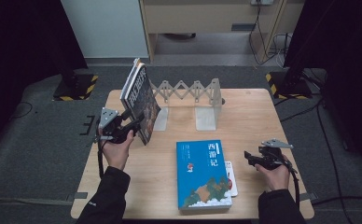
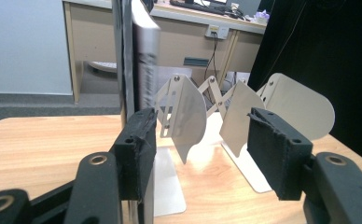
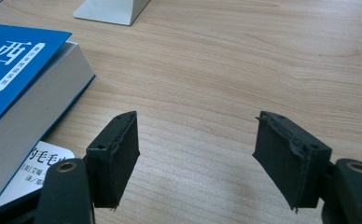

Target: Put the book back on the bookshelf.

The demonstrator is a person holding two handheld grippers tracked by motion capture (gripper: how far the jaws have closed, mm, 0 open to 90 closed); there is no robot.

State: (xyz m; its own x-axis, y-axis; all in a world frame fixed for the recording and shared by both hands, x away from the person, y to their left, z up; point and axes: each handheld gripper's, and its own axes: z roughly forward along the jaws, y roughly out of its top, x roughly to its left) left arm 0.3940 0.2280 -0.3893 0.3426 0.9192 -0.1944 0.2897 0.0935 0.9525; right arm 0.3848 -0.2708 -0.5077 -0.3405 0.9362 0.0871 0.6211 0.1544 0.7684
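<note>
The left gripper (image 1: pixel 139 120) stands with its black foam-faced jaws apart beside the upright dark book (image 1: pixel 141 100), one pad against or just beside the cover and the other well clear, so nothing is clamped. The book stands on its lower edge at the left end of the metal accordion book rack (image 1: pixel 188 98), leaning a little. It looks like a thick paperback: moderately heavy, glossy-covered and likely slippery, stiff across the spine but apt to splay at the fore-edge. It would be best pinched low, near the spine, across the full thickness. The rack's thin, smooth plates are rounded and joined by riveted scissor links. The right gripper (image 1: pixel 251 158) rests open over the pale wood-grain table (image 1: pixel 263 116), near the blue book (image 1: pixel 202 175) lying flat on a thin white booklet (image 1: pixel 231 179).
</note>
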